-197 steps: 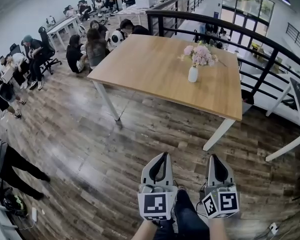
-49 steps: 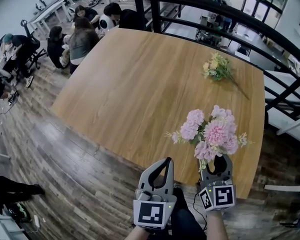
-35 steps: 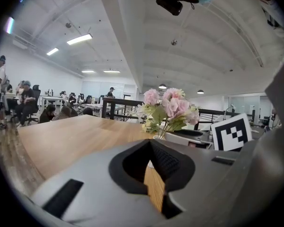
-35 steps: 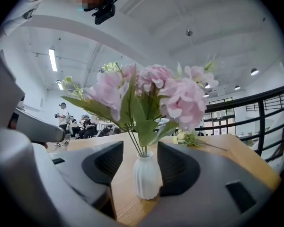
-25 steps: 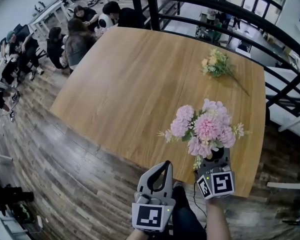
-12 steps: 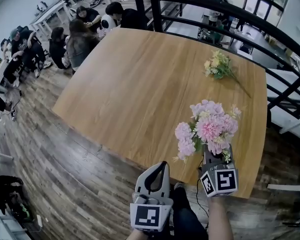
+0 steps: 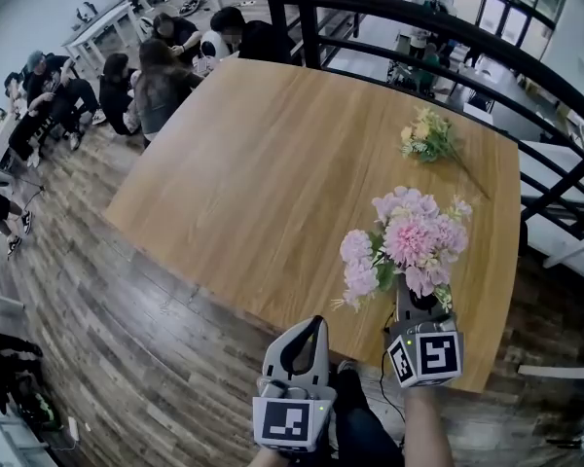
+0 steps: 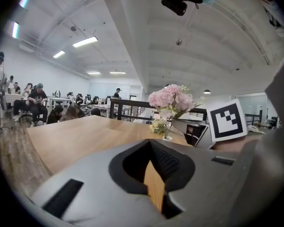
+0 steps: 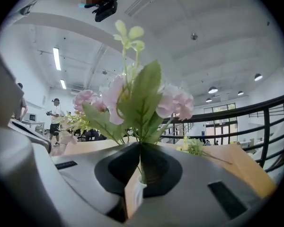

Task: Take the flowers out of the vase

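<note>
A bunch of pink flowers (image 7: 409, 238) stands near the table's front edge, right above my right gripper (image 7: 416, 295). In the right gripper view the jaws have just been closing and now pinch the green stems (image 9: 141, 161) of the pink flowers (image 9: 132, 96), just above the mouth of the white vase (image 9: 136, 193). In the head view the vase is hidden under blooms and gripper. My left gripper (image 7: 320, 321) hangs short of the table edge, shut and empty, to the left of the bouquet. From the left gripper (image 8: 150, 142) view I see the flowers (image 8: 171, 98) in the small vase (image 8: 167, 137).
A loose yellow-green bunch (image 7: 426, 136) lies on the wooden table (image 7: 263, 154) at the far right. A black railing (image 7: 448, 22) runs behind the table. Several people (image 7: 156, 76) sit at the far left corner. Wooden floor lies below the front edge.
The pink blooms have drawn together and swung a little to the right above my right gripper, whose jaws now sit tight on the stems. The left gripper has stayed put.
</note>
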`<state>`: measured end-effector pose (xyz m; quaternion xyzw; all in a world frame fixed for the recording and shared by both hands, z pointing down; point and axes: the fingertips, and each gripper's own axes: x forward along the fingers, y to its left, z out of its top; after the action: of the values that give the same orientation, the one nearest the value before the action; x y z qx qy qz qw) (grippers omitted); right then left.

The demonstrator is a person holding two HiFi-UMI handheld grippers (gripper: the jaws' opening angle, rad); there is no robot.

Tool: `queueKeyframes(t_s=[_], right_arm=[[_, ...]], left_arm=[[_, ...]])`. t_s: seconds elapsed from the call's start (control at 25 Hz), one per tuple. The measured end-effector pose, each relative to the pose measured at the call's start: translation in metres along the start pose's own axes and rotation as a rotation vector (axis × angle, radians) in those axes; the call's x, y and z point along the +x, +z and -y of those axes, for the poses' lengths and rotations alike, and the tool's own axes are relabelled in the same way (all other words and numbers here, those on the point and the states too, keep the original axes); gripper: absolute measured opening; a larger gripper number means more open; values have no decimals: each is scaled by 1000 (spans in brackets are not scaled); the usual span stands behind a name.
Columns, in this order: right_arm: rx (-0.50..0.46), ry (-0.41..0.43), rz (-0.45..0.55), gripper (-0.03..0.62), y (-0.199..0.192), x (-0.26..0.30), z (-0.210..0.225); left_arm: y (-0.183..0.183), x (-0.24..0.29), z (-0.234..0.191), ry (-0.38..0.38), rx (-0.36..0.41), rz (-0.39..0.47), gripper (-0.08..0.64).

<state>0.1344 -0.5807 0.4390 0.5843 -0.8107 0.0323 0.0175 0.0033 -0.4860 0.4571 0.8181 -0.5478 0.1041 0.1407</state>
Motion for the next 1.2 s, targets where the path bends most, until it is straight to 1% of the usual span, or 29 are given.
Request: queueKeyframes(t_s=[0.2, 0.6, 0.92, 1.2], right_arm=[[23, -3, 10, 21, 10, 3, 3], [19, -17, 20, 20, 45, 4, 4], [21, -29, 61, 20, 81, 7, 7], [0, -40, 128, 20, 118, 5, 6]], left_arm=[[7, 1, -2, 9, -6, 15, 32], [22, -2, -8, 23, -23, 52, 32], [44, -4, -11, 22, -21, 99, 32], [64, -7, -16, 19, -20, 146, 32]])
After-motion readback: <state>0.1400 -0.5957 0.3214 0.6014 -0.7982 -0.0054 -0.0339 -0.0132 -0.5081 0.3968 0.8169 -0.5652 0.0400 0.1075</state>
